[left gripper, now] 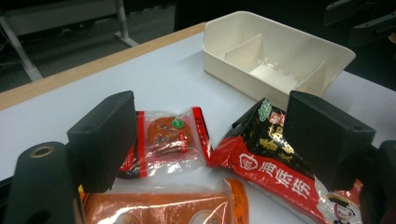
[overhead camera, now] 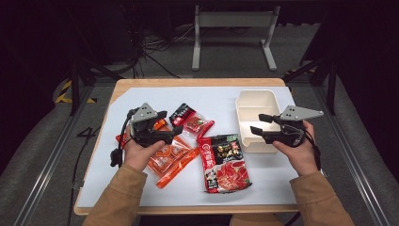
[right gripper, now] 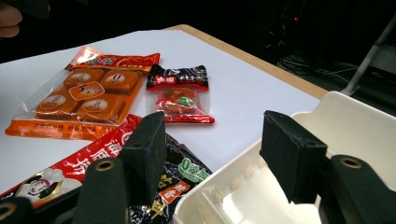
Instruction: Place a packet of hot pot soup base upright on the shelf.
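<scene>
My left gripper [overhead camera: 165, 126] hangs wide open over the orange pack [overhead camera: 168, 155], near the table's [overhead camera: 141, 186] left edge. The small red pack [overhead camera: 192, 121] lies just ahead of its jaws. My right gripper [overhead camera: 261, 125], open too, hangs over the bin [overhead camera: 256, 96].
</scene>
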`<state>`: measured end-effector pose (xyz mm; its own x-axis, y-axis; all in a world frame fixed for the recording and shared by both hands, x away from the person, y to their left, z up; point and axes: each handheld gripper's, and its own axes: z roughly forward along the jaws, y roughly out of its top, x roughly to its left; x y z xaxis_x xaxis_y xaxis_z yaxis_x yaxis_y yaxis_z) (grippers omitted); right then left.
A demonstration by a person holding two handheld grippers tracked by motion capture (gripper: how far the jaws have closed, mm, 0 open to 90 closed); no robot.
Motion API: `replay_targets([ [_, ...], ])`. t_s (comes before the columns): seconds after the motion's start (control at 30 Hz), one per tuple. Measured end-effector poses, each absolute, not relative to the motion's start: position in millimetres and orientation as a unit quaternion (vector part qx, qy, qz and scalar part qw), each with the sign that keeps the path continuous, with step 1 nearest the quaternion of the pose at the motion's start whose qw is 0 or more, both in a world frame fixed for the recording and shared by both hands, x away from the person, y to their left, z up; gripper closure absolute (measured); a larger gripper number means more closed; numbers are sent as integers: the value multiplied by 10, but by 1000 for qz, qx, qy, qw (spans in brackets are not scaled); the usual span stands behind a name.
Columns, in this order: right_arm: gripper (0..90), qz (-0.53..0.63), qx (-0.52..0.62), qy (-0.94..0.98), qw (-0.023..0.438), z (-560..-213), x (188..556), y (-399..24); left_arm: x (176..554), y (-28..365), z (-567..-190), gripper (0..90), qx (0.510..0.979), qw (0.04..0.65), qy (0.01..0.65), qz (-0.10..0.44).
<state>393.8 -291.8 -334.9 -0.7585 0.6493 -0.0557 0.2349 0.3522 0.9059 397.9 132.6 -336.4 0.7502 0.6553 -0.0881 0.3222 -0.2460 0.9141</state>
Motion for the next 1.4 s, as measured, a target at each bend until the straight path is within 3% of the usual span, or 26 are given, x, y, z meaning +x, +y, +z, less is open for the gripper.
replay_targets([
  [0.13,412,516,277,788,191,-3334,3936,-2924,3995,1314,-3342,190,769,534,312,163],
  [0.47,412,516,272,788,198,-3316,3923,-2919,4087,1095,-3485,210,776,537,304,128],
  [0.73,410,514,270,790,198,-3328,3927,-2908,4177,902,-3704,352,800,506,305,105],
  [1.03,407,513,269,791,198,-3333,3924,-2896,4264,710,-3925,366,817,474,313,102],
  [1.2,405,511,268,792,198,-3342,3927,-2891,4335,635,-4036,404,828,459,319,55],
  [1.4,404,510,269,792,199,-3345,3928,-2891,4381,590,-4118,432,838,437,322,50],
])
